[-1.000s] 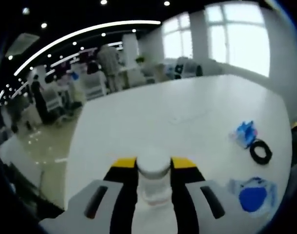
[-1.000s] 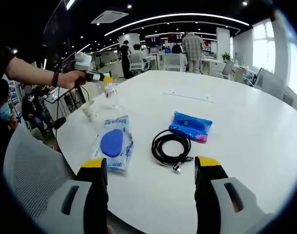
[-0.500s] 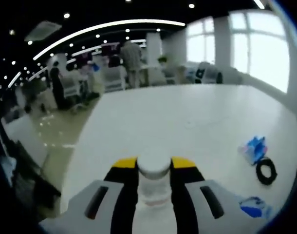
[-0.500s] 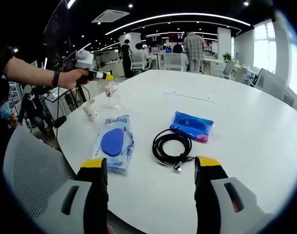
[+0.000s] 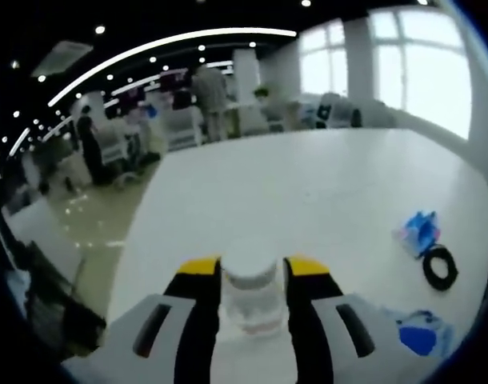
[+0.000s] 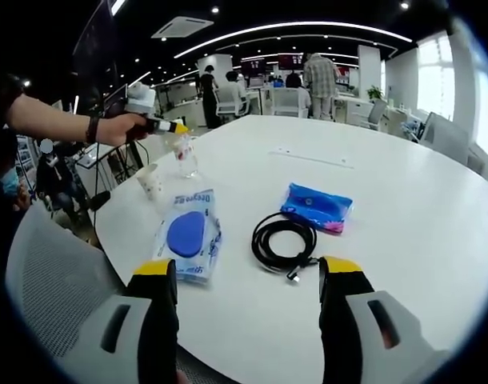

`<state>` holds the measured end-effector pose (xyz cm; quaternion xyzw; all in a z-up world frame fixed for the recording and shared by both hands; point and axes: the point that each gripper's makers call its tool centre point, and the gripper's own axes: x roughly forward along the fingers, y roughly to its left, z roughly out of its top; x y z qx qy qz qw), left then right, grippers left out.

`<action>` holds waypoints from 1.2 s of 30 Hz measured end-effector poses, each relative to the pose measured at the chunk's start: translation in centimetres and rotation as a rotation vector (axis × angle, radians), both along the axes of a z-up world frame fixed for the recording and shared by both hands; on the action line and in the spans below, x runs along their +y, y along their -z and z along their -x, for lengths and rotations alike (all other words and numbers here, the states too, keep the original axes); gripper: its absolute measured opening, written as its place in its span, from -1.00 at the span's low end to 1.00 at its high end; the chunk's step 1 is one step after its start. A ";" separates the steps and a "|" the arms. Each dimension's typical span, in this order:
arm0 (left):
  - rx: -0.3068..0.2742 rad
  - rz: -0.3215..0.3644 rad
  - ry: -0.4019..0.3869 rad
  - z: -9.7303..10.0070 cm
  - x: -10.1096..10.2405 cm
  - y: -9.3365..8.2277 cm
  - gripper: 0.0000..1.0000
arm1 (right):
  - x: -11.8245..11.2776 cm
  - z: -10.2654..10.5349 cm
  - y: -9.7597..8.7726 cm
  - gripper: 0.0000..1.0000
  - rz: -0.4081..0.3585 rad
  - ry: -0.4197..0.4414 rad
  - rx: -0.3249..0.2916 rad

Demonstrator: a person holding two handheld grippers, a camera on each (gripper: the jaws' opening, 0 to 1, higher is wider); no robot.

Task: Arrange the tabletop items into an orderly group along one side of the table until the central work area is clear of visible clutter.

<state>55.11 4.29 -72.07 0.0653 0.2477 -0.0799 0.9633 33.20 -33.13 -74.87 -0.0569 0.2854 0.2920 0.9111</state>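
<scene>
1. Gripping a clear plastic bottle [image 5: 250, 292] with a white cap, the left gripper [image 5: 250, 272] is closing its yellow-tipped jaws against both sides of it, above the white worktop [image 5: 308, 200].
2. Lying toward the right of the left gripper view are a blue pouch [image 5: 418, 232], a coiled black cable [image 5: 440, 266] and a packet with a blue disc [image 5: 424, 336], each apart from the others.
3. Showing at the far left of the right gripper view, the left gripper [image 6: 178, 128] is holding the bottle [image 6: 185, 156] near the worktop's far left edge, just beside a paper cup [image 6: 149, 182] that is standing upright.
4. Resting flat near that cup is the blue-disc packet [image 6: 187, 237]; the cable [image 6: 284, 242] is lying to its right, and the blue pouch [image 6: 316, 206] is sitting just beyond the cable.
5. Hanging over the near edge of the worktop [image 6: 404, 200], the right gripper [image 6: 250, 276] is keeping its jaws wide apart and is grasping nothing.
</scene>
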 end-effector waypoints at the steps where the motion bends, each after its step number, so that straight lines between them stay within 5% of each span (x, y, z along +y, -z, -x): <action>1: -0.005 0.002 0.004 0.0 0.0 -0.1 -0.23 | 0.0 0.0 0.0 0.45 -0.002 0.002 0.000; 8: -0.023 -0.016 0.052 -0.1 -0.2 -0.6 -0.15 | -0.1 0.0 0.0 0.45 -0.004 0.003 -0.001; 16: -0.021 0.013 0.063 -0.1 -0.4 -0.6 -0.55 | 0.0 0.0 0.0 0.45 -0.005 0.006 0.000; 24: -0.030 0.017 0.025 -0.1 0.0 -0.7 -0.56 | 0.0 0.0 0.1 0.44 -0.002 0.003 0.004; 28: -0.013 0.018 0.031 -0.1 0.2 -0.6 -0.55 | 0.1 0.1 0.1 0.45 -0.001 -0.001 0.004; 36: -0.022 0.020 0.030 0.0 0.6 -1.1 -0.14 | 0.0 0.0 0.0 0.45 -0.004 0.005 0.002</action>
